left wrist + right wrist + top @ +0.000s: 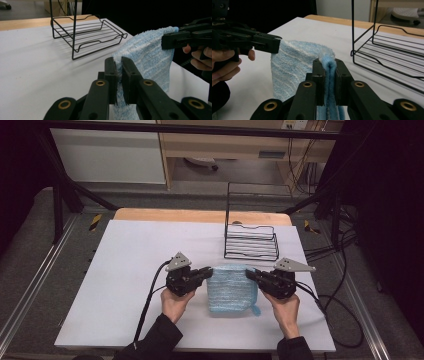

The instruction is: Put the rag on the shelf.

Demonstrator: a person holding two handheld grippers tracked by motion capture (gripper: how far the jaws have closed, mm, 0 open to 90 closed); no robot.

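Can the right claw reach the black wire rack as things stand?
Probably yes: bare white table lies between the right claw and the black wire rack, but it is shut on the blue terry towel.

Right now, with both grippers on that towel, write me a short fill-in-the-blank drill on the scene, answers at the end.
1. The left gripper and the right gripper each pinch a top corner of the light ____ towel.
2. The black wire rack stands ____ the towel, farther from the person.
3. The towel hangs between the grippers above the ____ table.

Missing words: blue; behind; white
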